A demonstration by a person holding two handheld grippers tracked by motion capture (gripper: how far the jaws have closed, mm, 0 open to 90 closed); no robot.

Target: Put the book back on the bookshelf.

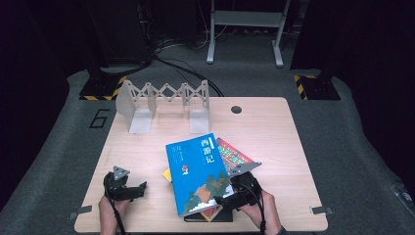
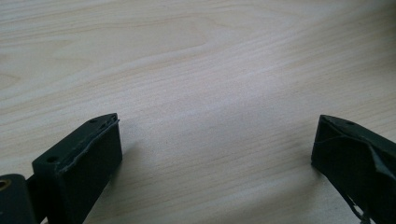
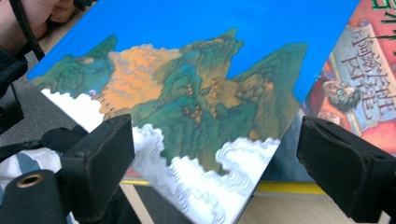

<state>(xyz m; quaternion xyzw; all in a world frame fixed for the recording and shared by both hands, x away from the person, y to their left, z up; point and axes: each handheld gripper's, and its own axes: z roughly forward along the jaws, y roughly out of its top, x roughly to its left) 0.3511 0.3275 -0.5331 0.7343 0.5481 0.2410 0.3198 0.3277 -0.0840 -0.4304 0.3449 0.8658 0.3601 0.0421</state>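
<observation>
Book (image 1: 195, 169) corner lies between open right gripper (image 3: 215, 163) jaws.

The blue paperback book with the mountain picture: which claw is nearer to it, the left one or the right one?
The right claw. It sits at the lower corner of the blue paperback book, its jaws open on both sides of that corner. The left claw rests apart on the bare wooden table, open.
</observation>
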